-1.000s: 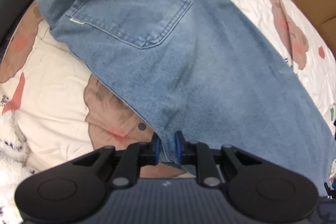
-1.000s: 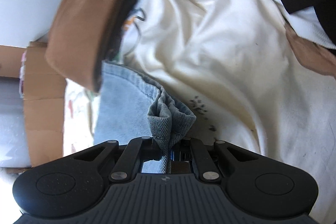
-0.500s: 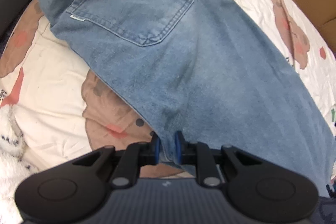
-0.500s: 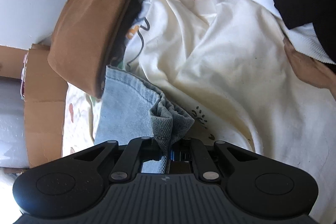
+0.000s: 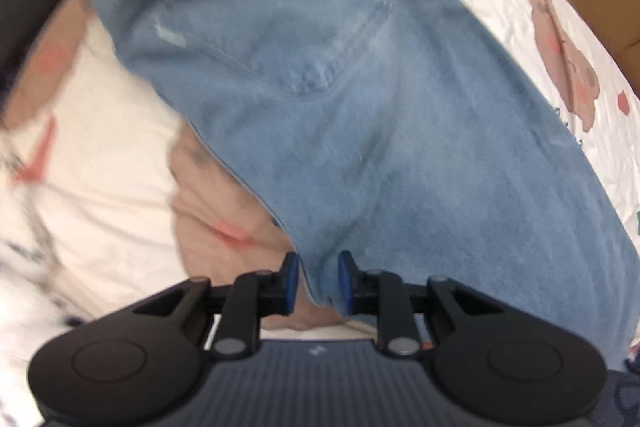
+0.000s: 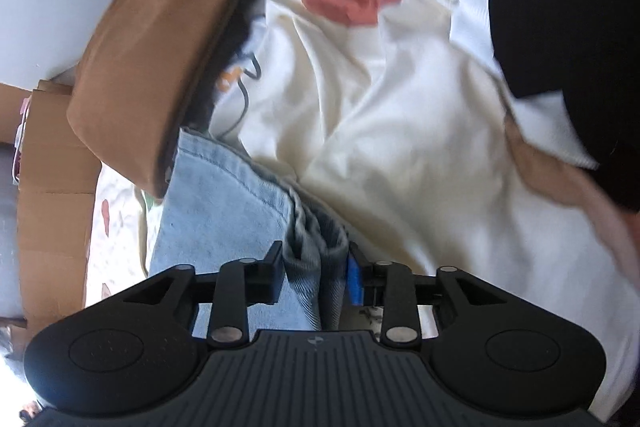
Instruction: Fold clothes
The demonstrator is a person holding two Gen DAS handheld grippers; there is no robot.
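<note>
Though loosened — jeans (image 5: 360,115) between grippers

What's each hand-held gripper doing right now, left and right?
Left hand-held gripper: jaws just opened a little, jeans edge between them, grip loosening.
Right hand-held gripper: jaws just opened, bunched jeans hem sits loose between them.
</note>
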